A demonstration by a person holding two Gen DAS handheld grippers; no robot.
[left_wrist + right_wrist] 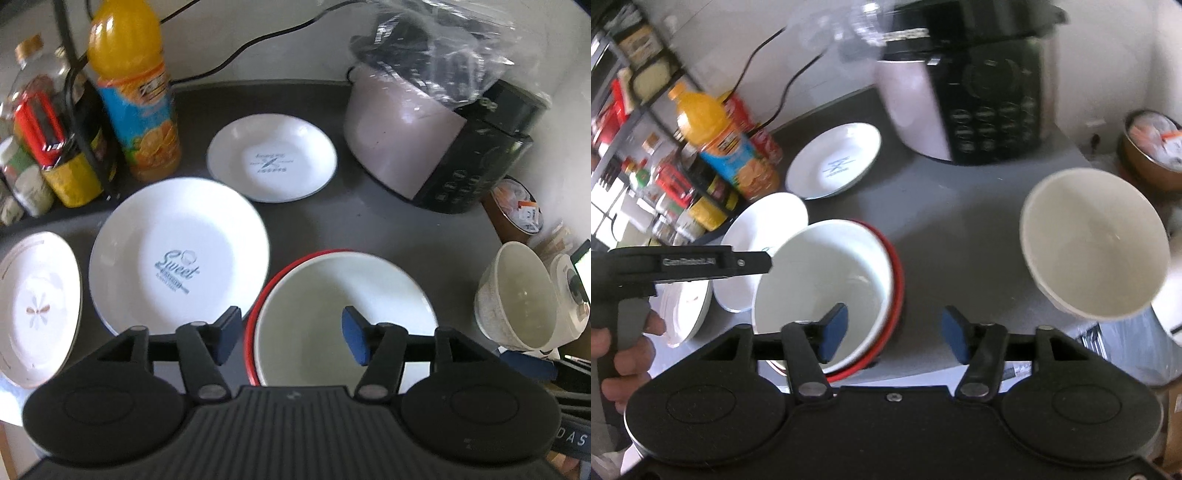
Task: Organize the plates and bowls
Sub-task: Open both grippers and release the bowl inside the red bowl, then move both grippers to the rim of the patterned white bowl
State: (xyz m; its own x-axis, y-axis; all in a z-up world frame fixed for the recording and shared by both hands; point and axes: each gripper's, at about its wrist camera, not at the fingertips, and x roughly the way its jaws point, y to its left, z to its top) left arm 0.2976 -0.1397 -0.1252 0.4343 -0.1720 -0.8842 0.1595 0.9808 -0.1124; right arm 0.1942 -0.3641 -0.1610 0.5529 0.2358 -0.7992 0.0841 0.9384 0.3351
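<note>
Inspector: Left gripper (291, 338) and right gripper (892, 334) fingers?
Assessor: Both half open, empty. White bowl (343, 314) sits nested in the red bowl (255, 325), lower centre, on the table (369, 221).
Inspector: Advice?
Assessor: Stack the plates (177, 254) at left squarely, gripping rims only.

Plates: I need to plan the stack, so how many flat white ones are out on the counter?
3: a small plate at the back, a bigger "Sweet" plate by the juice bottle, and a flower-print plate at the left edge. Others may be hidden.
</note>
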